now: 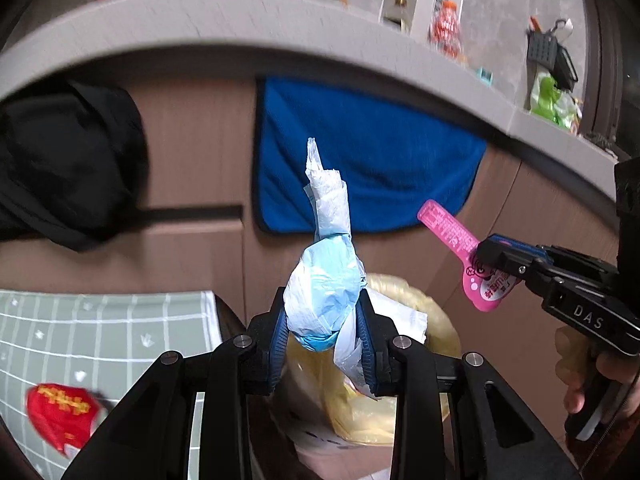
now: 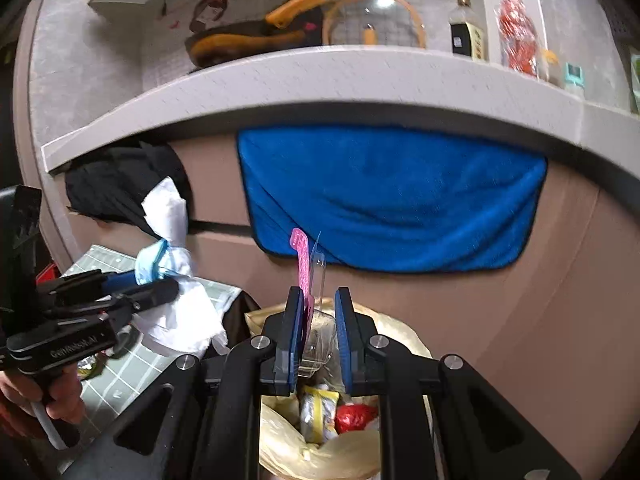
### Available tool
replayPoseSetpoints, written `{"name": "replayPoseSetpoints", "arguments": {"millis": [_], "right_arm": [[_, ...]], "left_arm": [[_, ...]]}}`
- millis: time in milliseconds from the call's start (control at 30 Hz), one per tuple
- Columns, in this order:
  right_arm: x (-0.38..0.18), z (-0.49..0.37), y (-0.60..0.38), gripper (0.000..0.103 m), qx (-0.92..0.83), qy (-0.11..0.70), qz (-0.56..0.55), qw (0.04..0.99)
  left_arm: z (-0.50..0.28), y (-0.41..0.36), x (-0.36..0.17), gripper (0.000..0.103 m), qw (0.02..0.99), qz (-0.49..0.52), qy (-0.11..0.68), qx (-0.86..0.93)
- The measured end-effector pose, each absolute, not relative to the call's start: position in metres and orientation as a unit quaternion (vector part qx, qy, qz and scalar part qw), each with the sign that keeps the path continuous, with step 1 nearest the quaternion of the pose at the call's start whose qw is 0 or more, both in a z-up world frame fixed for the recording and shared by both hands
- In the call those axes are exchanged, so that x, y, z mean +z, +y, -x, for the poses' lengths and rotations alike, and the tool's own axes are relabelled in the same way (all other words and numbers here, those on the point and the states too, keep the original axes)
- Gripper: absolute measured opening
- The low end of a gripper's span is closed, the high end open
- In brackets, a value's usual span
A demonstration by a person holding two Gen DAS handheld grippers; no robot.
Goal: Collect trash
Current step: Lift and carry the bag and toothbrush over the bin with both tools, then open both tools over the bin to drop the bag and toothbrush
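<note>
My left gripper is shut on a wad of white tissue with a light blue face mask, held above the trash bin. It also shows in the right wrist view, at the left. My right gripper is shut on a pink card in a clear plastic blister pack, directly over the bin. In the left wrist view the pink card sticks out of the right gripper. The bin, lined with a yellowish bag, holds several wrappers. It also shows in the left wrist view.
A blue towel hangs on the brown cabinet front under the grey counter edge. A black cloth hangs at the left. A green grid-pattern tablecloth with a red packet lies left of the bin. Bottles and a pan stand on the counter.
</note>
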State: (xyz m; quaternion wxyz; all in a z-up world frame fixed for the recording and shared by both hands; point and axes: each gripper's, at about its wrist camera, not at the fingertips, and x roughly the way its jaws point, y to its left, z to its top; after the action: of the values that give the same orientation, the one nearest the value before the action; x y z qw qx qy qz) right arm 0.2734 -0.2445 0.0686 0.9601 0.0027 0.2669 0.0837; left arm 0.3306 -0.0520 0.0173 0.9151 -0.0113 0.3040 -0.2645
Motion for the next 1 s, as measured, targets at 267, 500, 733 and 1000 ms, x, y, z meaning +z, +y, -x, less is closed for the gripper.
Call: {"name": "replayPoseSetpoints", "arguments": {"millis": [267, 500, 733, 1000], "right_arm": [[0.039, -0.289, -0.258, 0.014, 0.077, 0.297, -0.015, 0.952], [0.021, -0.299, -0.265, 0.014, 0.078, 0.311, -0.028, 0.947], [0.008, -0.307, -0.273, 0.014, 0.077, 0.321, -0.038, 0.943], [0.000, -0.309, -0.280, 0.015, 0.064, 0.326, -0.049, 0.942]], "left_arm": [[-0.346, -0.067, -0.012, 0.032, 0.902, 0.011, 0.337, -0.268], [-0.356, -0.080, -0.027, 0.032, 0.893, 0.006, 0.356, -0.274], [-0.362, -0.090, -0.038, 0.032, 0.887, 0.002, 0.368, -0.279], [-0.367, -0.102, -0.045, 0.047, 0.876, -0.006, 0.379, -0.298]]}}
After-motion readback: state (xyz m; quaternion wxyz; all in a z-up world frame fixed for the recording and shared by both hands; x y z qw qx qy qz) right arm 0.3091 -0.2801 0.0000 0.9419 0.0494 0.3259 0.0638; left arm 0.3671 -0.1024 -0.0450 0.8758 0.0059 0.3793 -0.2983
